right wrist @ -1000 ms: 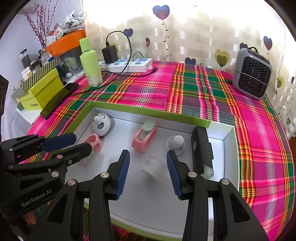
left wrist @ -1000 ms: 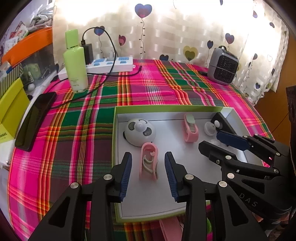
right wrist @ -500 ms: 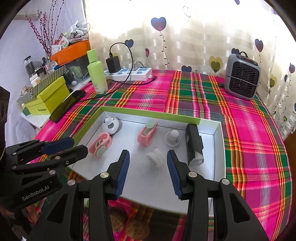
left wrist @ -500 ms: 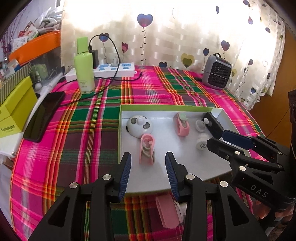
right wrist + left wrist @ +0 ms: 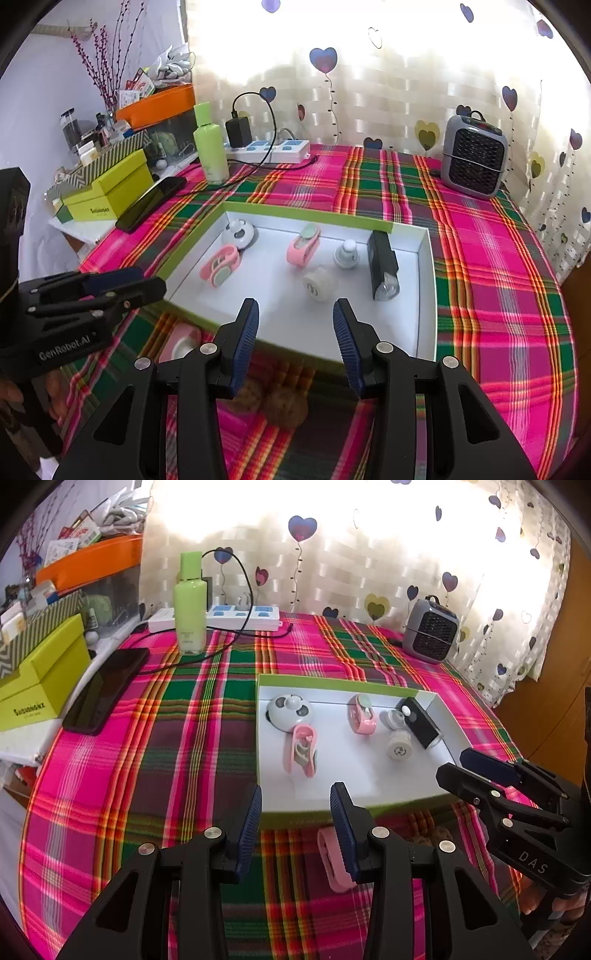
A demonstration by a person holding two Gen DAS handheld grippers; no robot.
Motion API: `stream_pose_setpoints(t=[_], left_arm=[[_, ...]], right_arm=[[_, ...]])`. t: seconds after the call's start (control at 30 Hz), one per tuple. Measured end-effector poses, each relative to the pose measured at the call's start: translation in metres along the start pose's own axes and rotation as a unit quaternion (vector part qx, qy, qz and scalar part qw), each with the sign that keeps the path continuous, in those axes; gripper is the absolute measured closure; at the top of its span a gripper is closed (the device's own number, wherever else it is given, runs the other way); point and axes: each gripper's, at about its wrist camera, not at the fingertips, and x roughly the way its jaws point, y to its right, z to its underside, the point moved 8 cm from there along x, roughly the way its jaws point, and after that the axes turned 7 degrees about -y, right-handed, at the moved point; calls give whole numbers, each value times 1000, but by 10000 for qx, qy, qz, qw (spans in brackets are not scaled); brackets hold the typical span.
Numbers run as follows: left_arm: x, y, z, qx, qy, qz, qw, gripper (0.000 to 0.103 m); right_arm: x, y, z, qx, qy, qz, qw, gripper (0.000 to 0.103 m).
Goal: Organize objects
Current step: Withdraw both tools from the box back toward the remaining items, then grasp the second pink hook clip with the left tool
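Clips (image 5: 301, 751) lie in the tray (image 5: 332, 681) mid-tabletop; another clip (image 5: 332, 860) rests outside its near edge. Left gripper (image 5: 295, 812) and right gripper (image 5: 295, 332) hover open, empty. Bottle (image 5: 190, 607) and heater (image 5: 474, 157) stand along the far edge.

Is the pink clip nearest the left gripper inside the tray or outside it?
Outside. The pink clip lies on the plaid tablecloth in front of the tray's green near rim, partly hidden behind the left gripper.

Pink-and-green plaid, heart-dotted curtain

The cloth (image 5: 480, 258) is pink, green and orange plaid; the tray (image 5: 306, 216) white with a lime rim; the clips (image 5: 301, 751) pink; the bottle (image 5: 190, 609) pale green; the heater (image 5: 474, 157) grey; the curtain (image 5: 388, 85) cream with hearts.
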Motion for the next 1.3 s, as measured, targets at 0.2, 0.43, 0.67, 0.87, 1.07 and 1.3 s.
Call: stream_pose_setpoints(t=[0.2,0.43,0.67,0.87,1.07,1.3], left_arm=[[-4,-2,13,14,-56,38,10000,66],[-4,0,27,41,-139,175,9997,63],[1,3,35,42,-246,224,9994,63],[6,7,40,101,-342,250,9990,63],[11,11,42,149,-418,299,9986,62],[14,15,40,183,-426,331,9984,61]], right_arm=[[-5,-4,14,-52,-32,-49,10000,60],[-7,0,32,66,-139,-88,9998,60],[-5,9,47,150,-281,-74,9995,60],[0,9,53,206,-367,-157,9990,60],[5,5,57,148,-451,-210,9987,60],[11,3,58,103,-527,-203,9984,60]])
